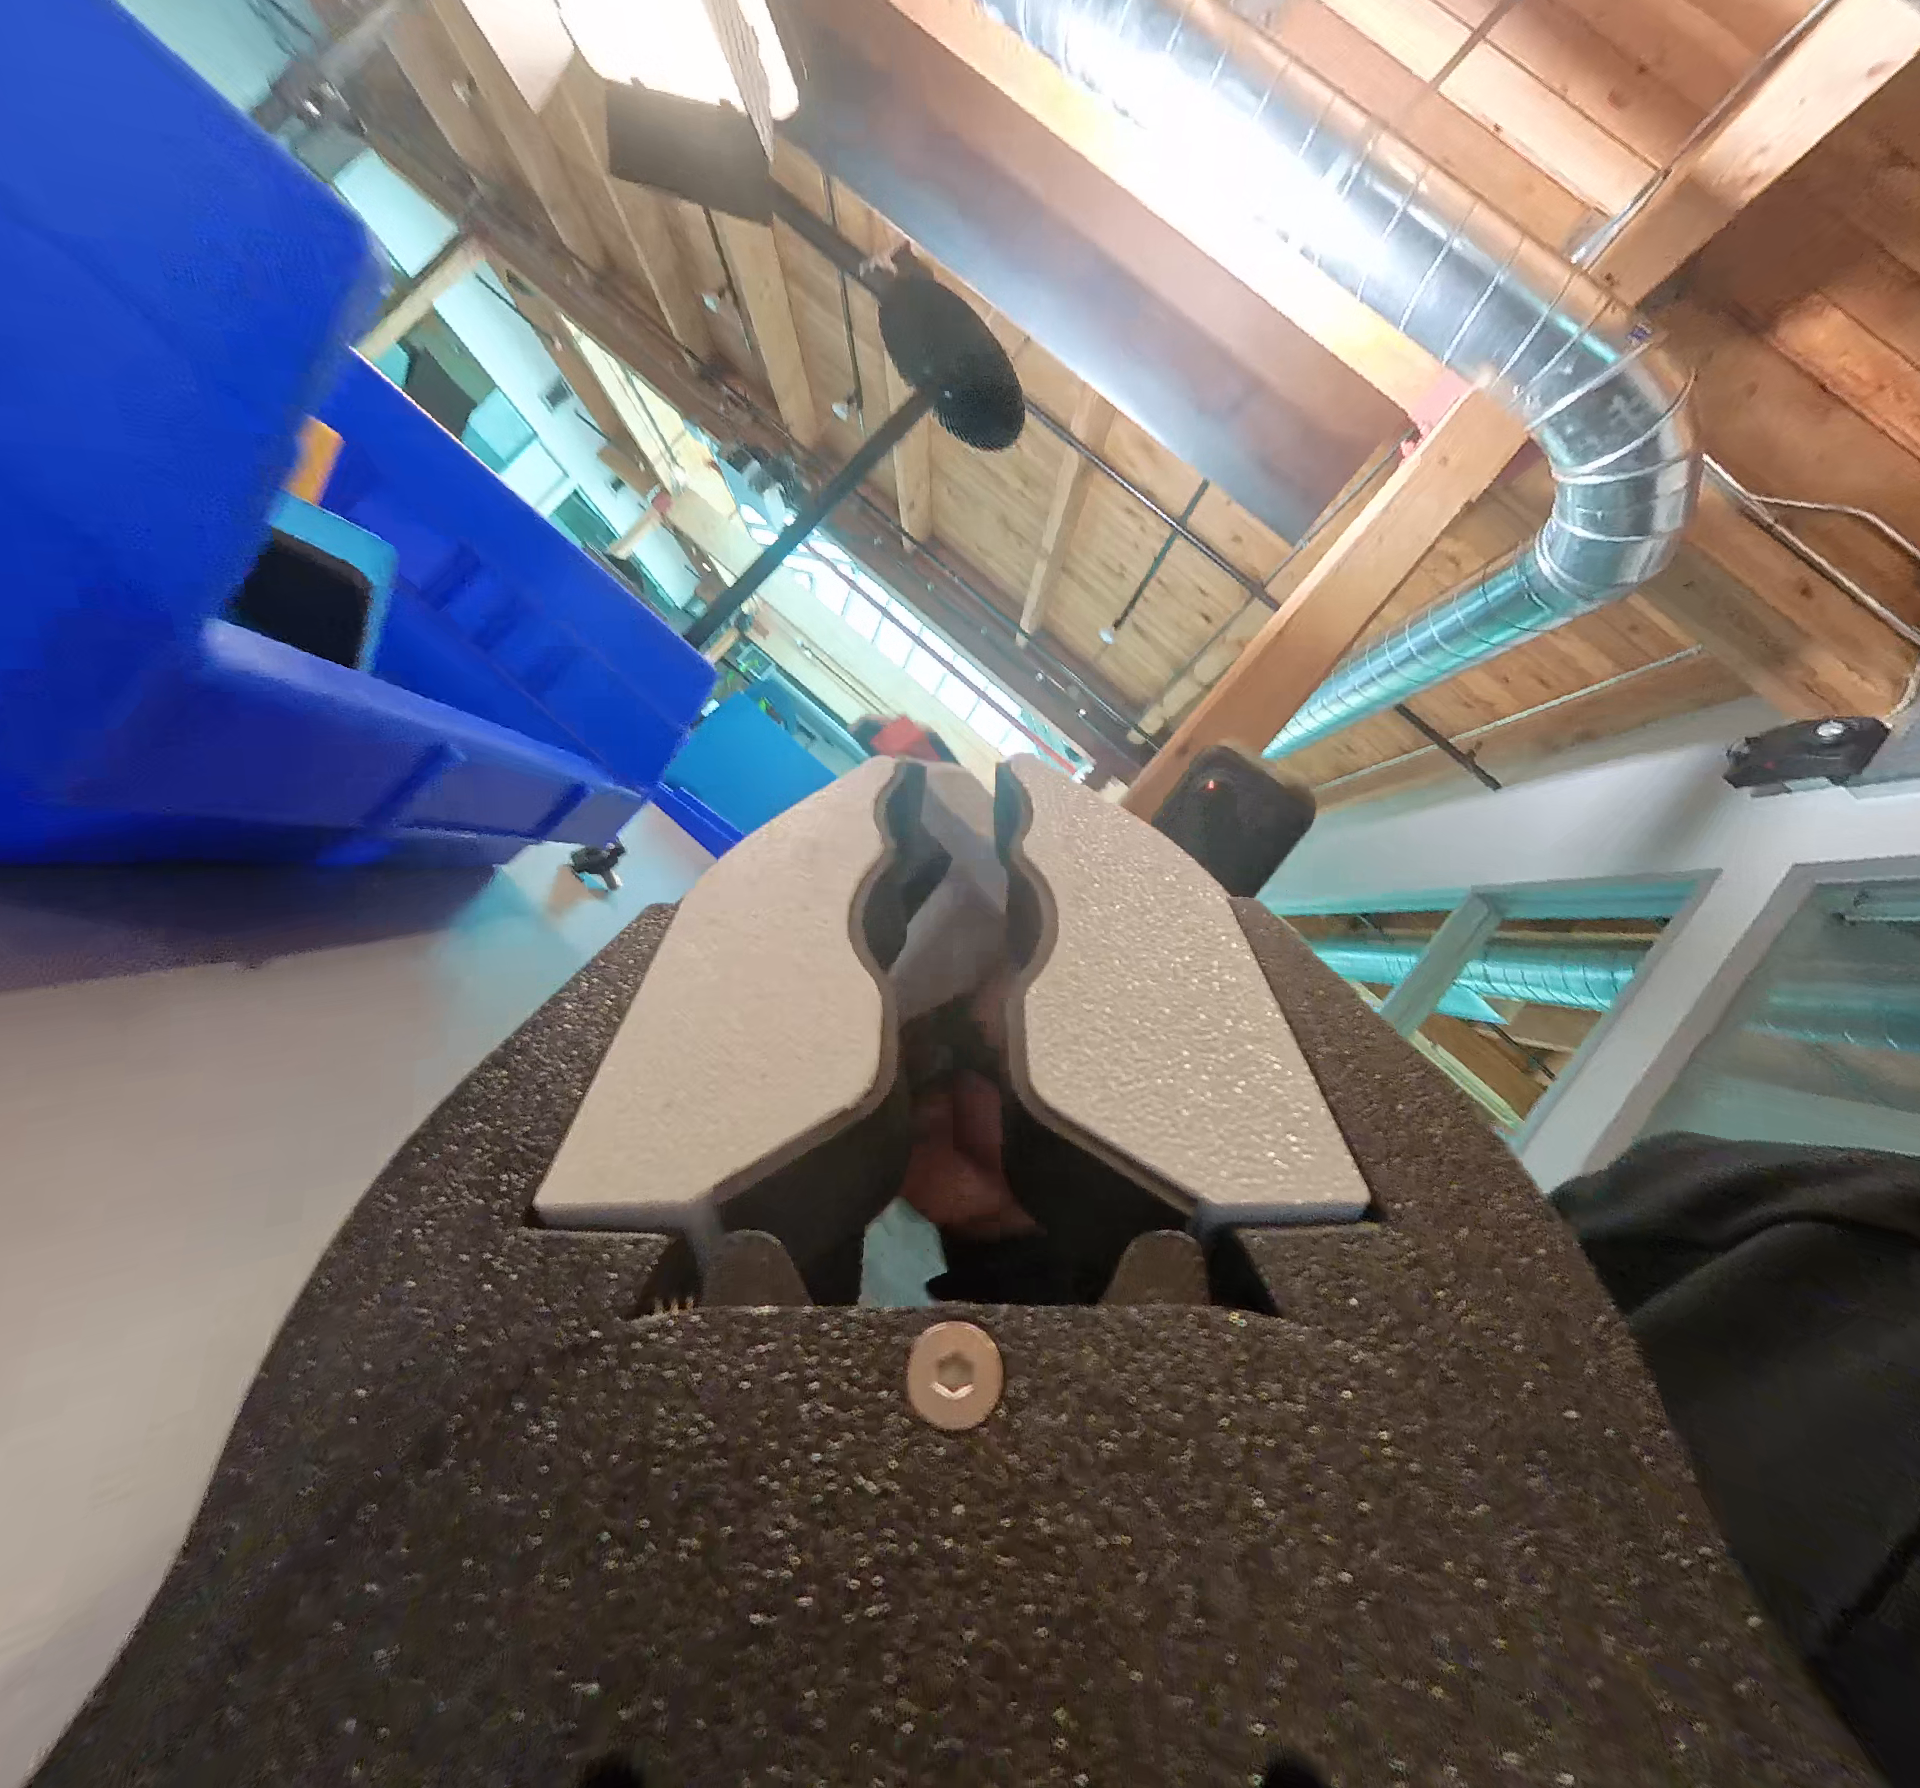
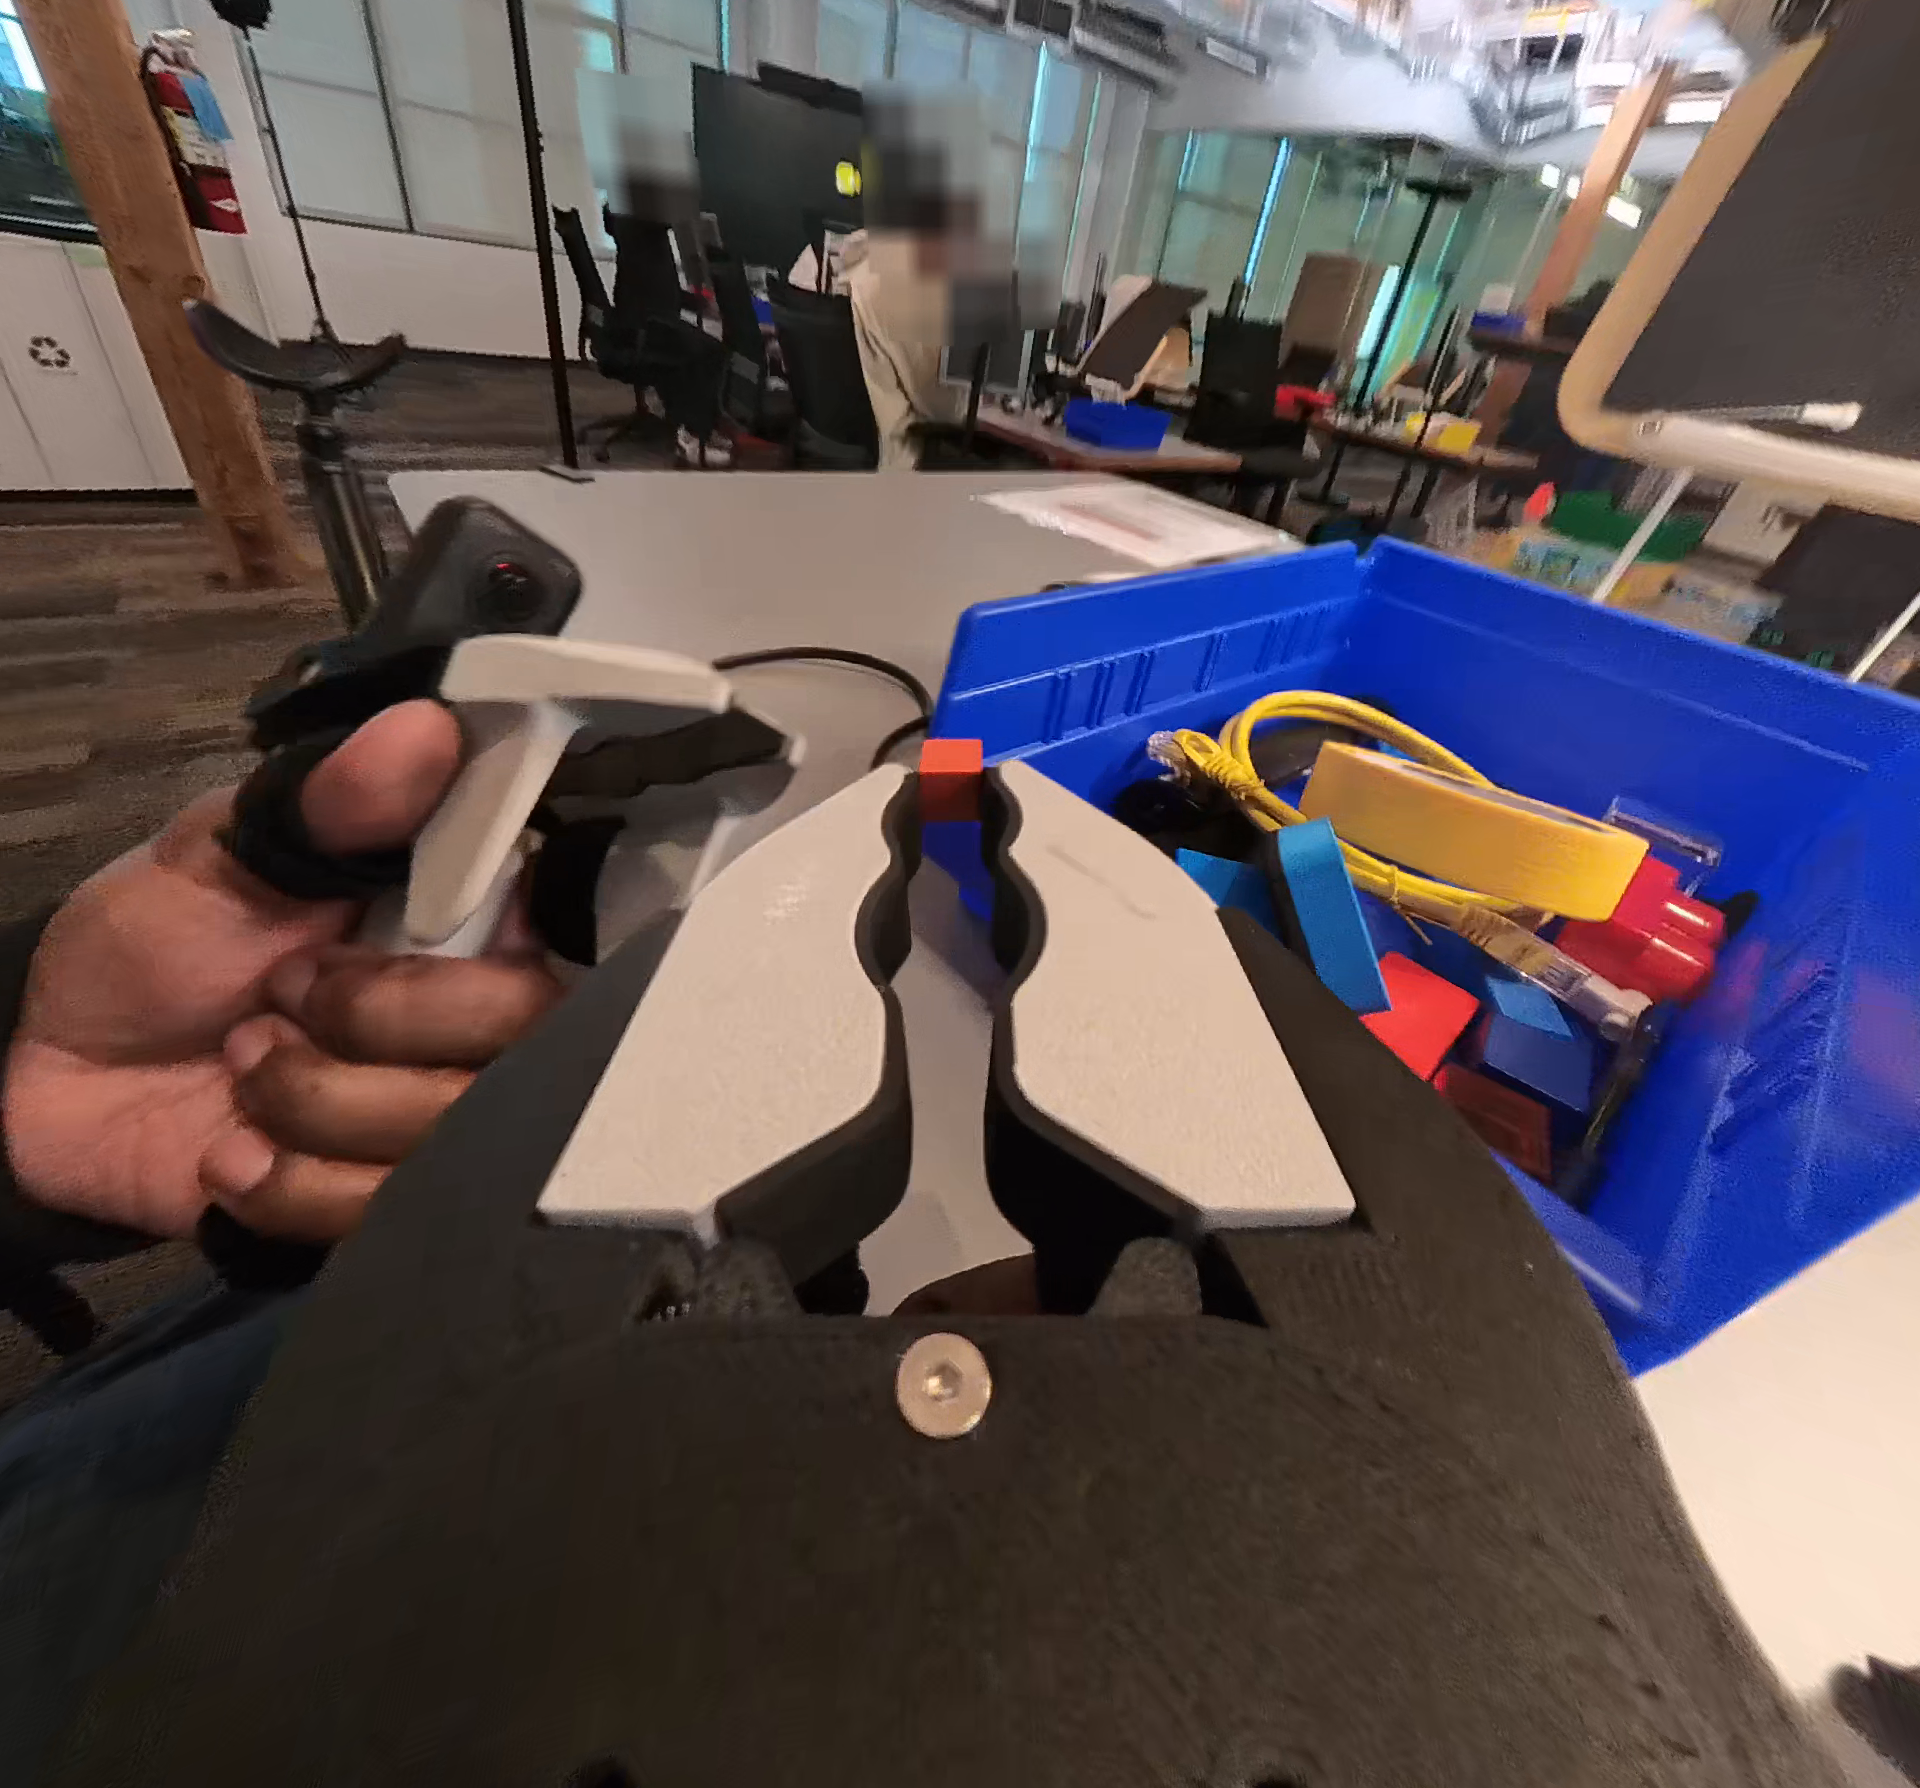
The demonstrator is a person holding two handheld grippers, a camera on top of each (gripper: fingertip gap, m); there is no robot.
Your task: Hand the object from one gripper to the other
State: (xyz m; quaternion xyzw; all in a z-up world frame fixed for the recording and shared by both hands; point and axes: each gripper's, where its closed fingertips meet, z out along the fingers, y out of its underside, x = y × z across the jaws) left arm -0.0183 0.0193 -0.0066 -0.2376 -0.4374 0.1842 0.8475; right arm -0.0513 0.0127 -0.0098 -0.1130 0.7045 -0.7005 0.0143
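Right wrist view, right tool (image 2: 951,793) pinching small red cube (image 2: 951,780) at fingertips

Blue bin (image 2: 1455,616) w/ yellow cable (image 2: 1288,751), tape roll (image 2: 1475,829)

The bin (image 2: 1455,658) sits on the table (image 2: 748,554), perhaps touching the cable (image 2: 831,668).
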